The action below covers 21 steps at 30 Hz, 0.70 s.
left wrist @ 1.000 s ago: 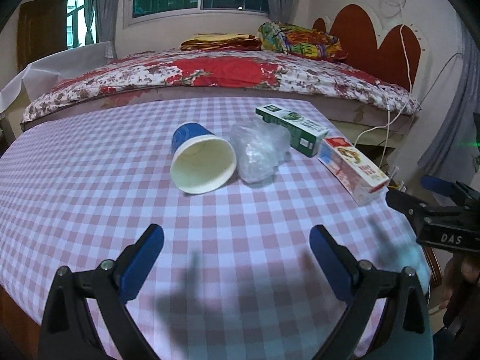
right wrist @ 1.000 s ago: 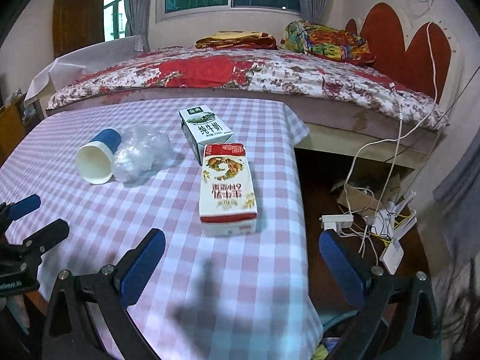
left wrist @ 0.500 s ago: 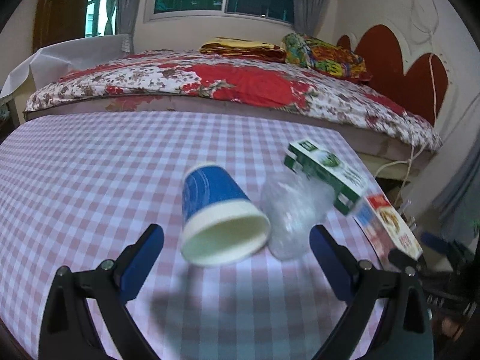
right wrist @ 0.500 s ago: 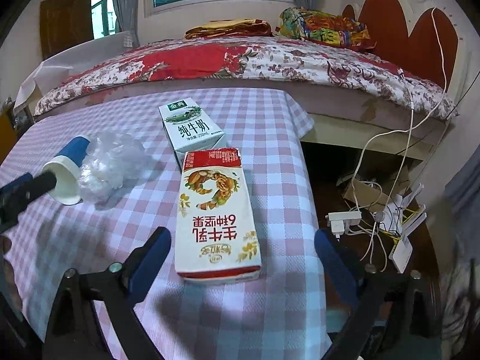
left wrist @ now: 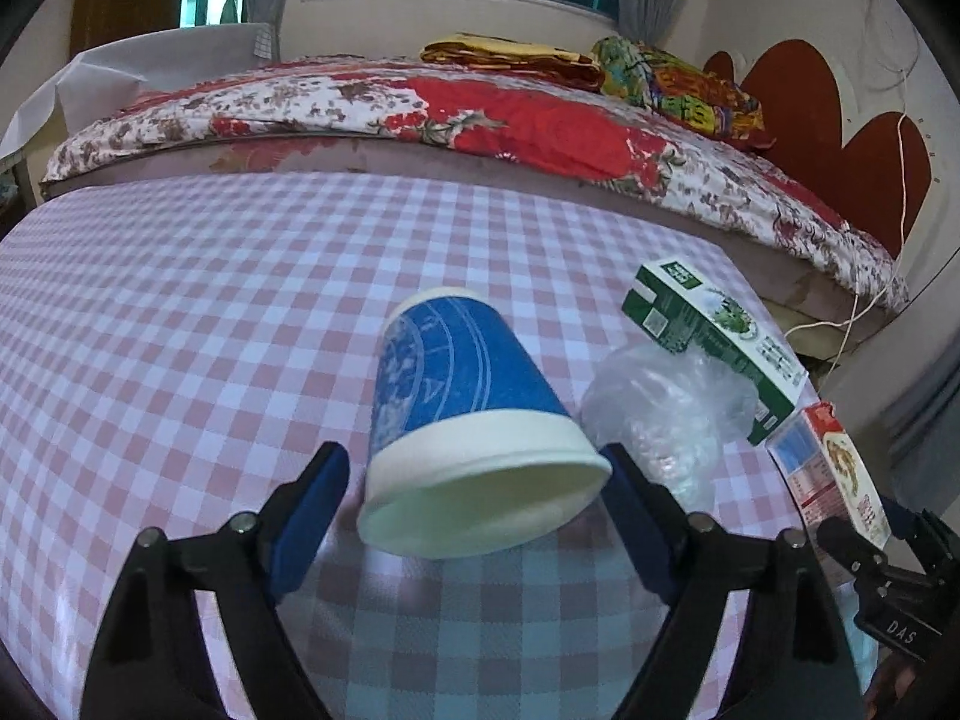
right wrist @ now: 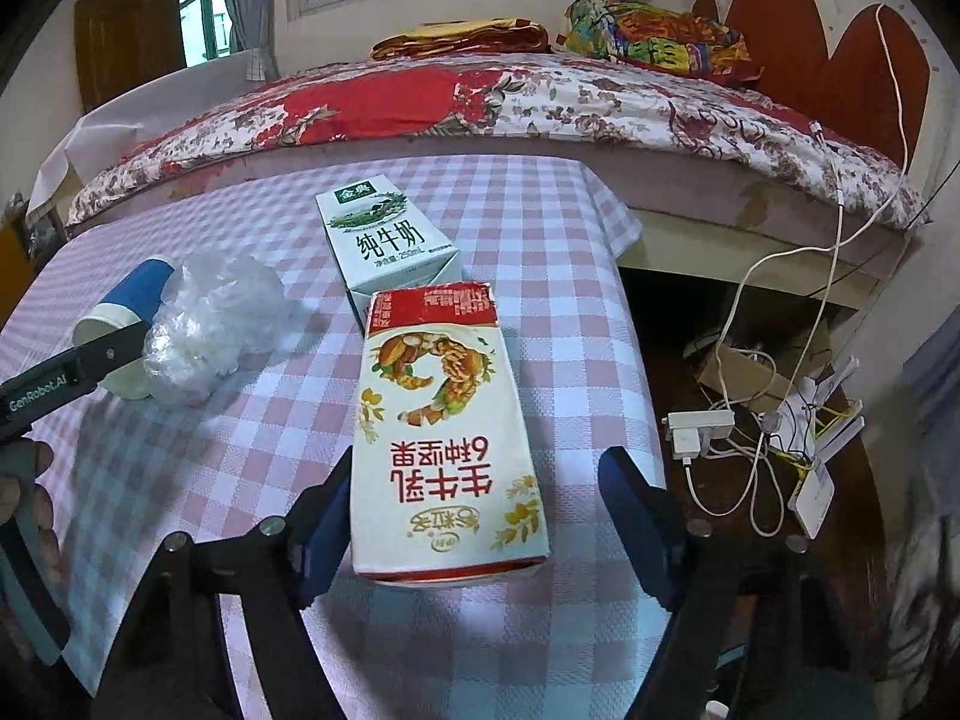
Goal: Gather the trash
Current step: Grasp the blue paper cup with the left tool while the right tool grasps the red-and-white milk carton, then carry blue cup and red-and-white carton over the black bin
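Observation:
A blue paper cup [left wrist: 462,420] lies on its side on the pink checked table [left wrist: 180,330], mouth toward me. My left gripper [left wrist: 474,516] is open, its fingers on either side of the cup's rim. A crumpled clear plastic bag [left wrist: 666,414] lies right of the cup. A red and white milk carton [right wrist: 444,432] lies flat between the open fingers of my right gripper [right wrist: 480,522]; the left finger is close against it. A green and white milk carton [right wrist: 384,240] lies behind it. The cup [right wrist: 129,312] and bag [right wrist: 210,324] show at left in the right wrist view.
A bed with a red floral cover [left wrist: 480,120] stands behind the table. The table's right edge [right wrist: 630,360] drops to a floor with cables and a power strip [right wrist: 750,420]. The green carton [left wrist: 714,336] and red carton [left wrist: 840,468] lie at the table's right side.
Both grippers have moved forward and lower. The cup now lies between the left fingers and the red carton between the right fingers. Nothing on the table has moved.

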### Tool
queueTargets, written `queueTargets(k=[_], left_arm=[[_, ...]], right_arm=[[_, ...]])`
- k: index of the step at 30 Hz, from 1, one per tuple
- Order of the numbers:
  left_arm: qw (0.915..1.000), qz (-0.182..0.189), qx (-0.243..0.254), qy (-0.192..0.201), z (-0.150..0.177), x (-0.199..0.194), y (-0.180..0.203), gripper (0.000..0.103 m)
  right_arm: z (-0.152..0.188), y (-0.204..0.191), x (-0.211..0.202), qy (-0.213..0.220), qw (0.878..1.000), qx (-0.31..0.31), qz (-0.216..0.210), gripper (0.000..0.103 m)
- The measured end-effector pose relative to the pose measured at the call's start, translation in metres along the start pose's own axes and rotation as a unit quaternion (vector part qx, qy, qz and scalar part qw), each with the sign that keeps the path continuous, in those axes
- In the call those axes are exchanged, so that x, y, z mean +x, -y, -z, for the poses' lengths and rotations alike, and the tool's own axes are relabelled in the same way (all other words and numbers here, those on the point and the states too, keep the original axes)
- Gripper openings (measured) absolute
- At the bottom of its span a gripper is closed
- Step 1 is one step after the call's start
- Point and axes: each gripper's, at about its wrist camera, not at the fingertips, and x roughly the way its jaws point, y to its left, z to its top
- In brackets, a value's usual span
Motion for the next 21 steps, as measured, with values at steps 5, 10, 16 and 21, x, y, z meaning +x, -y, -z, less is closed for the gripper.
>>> queueTargets(k=[5, 10, 16, 21], left_arm=[[0.9996, 0.026, 0.013, 0.002, 0.001, -0.003, -0.005, 0.066], [0.9989, 0.026, 0.036, 0.015, 0.013, -0.019, -0.009, 0.062], [0.9982, 0.031, 0.045, 0.027, 0.031, -0.042, -0.012, 0.06], [0.997, 0.041, 0.056, 0.035, 0.044, -0.066, -0.001, 0.059]], right_arm=[[0.0, -0.003, 0.0, -0.004, 1.0, -0.001, -0.009, 0.055], [0.005, -0.006, -0.012, 0.009, 1.0, -0.001, -0.013, 0.055], [0.014, -0.006, -0.029, 0.019, 1.0, -0.002, -0.015, 0.055], [0.025, -0.004, -0.049, 0.028, 1.0, -0.003, -0.012, 0.055]])
